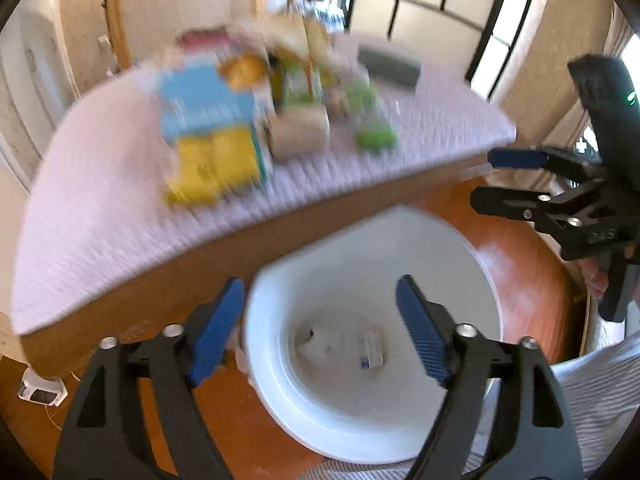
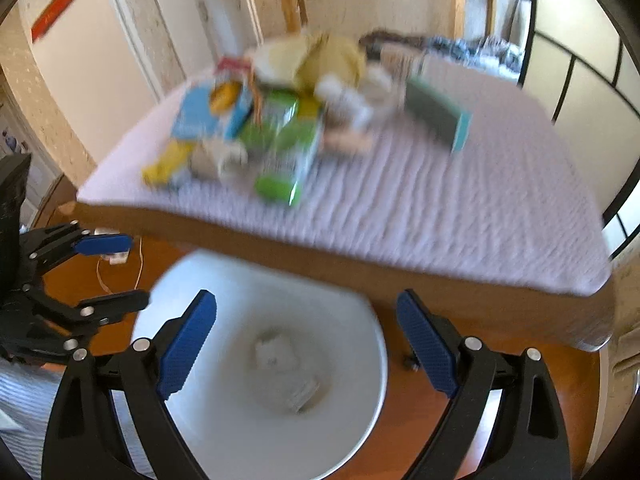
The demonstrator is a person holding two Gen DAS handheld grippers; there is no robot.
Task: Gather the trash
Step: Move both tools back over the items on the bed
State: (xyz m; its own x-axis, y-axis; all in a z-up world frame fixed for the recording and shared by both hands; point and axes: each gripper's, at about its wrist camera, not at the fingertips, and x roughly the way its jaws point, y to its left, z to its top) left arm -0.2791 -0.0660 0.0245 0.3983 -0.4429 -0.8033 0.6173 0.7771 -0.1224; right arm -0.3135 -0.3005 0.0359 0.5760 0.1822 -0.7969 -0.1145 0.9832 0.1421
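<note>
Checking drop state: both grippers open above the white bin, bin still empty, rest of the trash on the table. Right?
Not empty. The left wrist view shows the white bin already holding a few small scraps. Left gripper and right gripper are open above it, and the remaining trash is on the table.

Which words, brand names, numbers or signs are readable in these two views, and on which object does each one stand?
None can be read with certainty.
Blue and yellow box on the table: print blurred.
Green carton: print blurred.
Small carton in the white bin: print too small.
Red sign on the wall: pale lettering, too small.
Right gripper body: embossed mark, unclear.
</note>
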